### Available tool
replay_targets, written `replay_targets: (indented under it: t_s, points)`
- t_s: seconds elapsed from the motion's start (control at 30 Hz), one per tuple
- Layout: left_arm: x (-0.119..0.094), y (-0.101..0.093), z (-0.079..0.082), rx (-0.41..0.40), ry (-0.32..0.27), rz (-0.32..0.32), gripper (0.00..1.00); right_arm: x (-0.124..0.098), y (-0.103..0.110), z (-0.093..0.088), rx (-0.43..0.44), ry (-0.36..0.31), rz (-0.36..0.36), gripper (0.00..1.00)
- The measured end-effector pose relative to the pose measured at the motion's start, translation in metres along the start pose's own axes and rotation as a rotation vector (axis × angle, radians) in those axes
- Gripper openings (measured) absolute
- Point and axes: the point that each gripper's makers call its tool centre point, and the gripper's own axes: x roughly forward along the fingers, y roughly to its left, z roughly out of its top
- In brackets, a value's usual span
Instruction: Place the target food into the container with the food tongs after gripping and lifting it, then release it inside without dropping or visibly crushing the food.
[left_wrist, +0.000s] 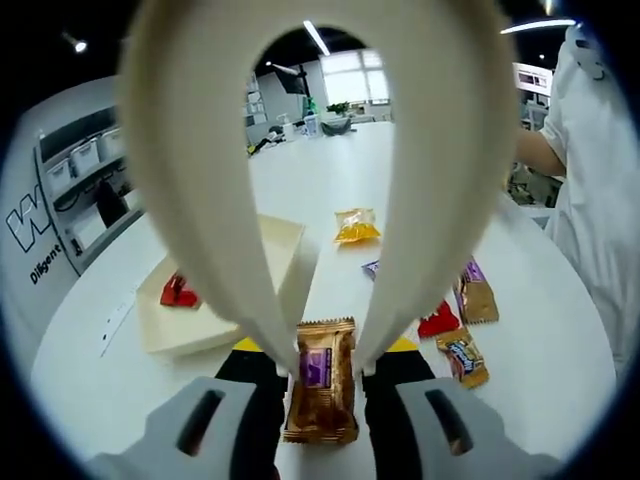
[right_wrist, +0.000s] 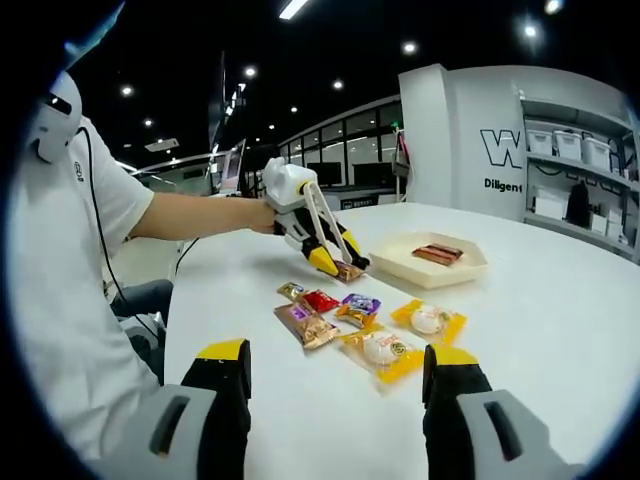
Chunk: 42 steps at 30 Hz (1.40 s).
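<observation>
The cream tray on the white table holds one red-wrapped snack. The left gripper carries cream food tongs, whose tips clamp a gold-and-purple snack packet just beside the tray. The packet appears uncrushed. The right gripper has its jaws apart, near yellow packets.

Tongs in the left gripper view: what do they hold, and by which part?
The tongs pinch a gold snack packet near its upper end, between their two tips.
</observation>
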Motion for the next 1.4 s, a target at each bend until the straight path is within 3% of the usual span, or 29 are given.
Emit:
replay_targets:
  t_s: [0.7,1.4]
  points:
    - [0.003,0.003,-0.008,-0.059,0.017,-0.027,0.27,-0.002,0.000,0.000,0.000,-0.009,0.004,0.69]
    - [-0.004,-0.007,0.006,-0.043,0.006,-0.051,0.22,-0.005,0.000,-0.003,0.010,-0.019,0.006,0.69]
